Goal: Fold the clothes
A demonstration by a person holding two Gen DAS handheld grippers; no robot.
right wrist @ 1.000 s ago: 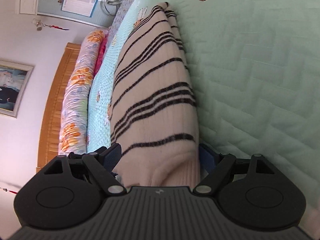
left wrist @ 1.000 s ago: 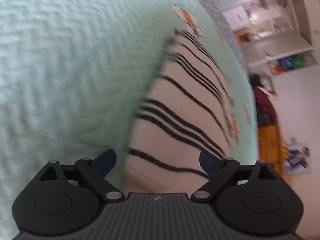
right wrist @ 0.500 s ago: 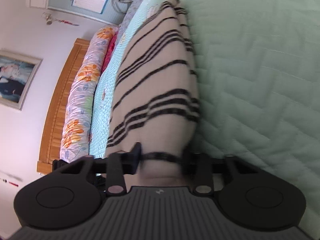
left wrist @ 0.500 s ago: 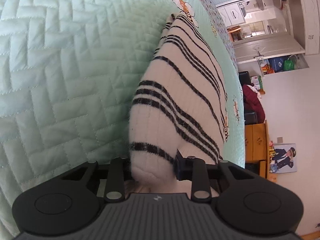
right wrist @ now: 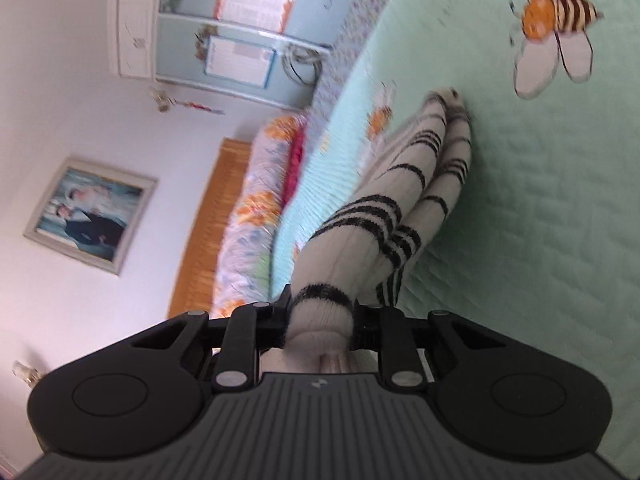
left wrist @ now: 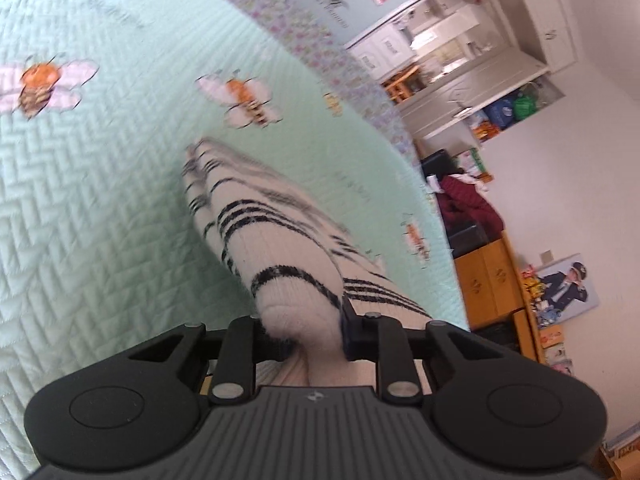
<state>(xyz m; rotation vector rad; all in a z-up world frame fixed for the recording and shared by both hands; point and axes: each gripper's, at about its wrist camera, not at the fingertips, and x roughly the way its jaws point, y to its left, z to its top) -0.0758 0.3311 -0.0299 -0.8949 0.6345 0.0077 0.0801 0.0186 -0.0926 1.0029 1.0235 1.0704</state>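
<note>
We see a white knitted garment with black stripes, bunched into a thick roll, and both tongs have an end of it. In the left wrist view the left gripper has its jaws narrow and closing, and a rounded white fold of the knit is pinched between them; from there the cloth runs away ahead of the tongs, and its far end lies on the mint green quilt. More striped cloth lies below and to the right of the pinched fold. In the right wrist view the same garment is squeezed between the jaws of the right gripper, which are likewise narrow and closing on it, just behind a black stripe. Ahead of these tongs the cloth divides into two rolled lengths lying side by side, and their far tips touch the quilt.

Bee figures are printed on the quilt beyond the garment's far end. To the right of the left tongs we see a yellow wooden cabinet against a white wall. To the left of the right tongs lie a flowered bolster and a wooden headboard, with a framed picture on the wall.
</note>
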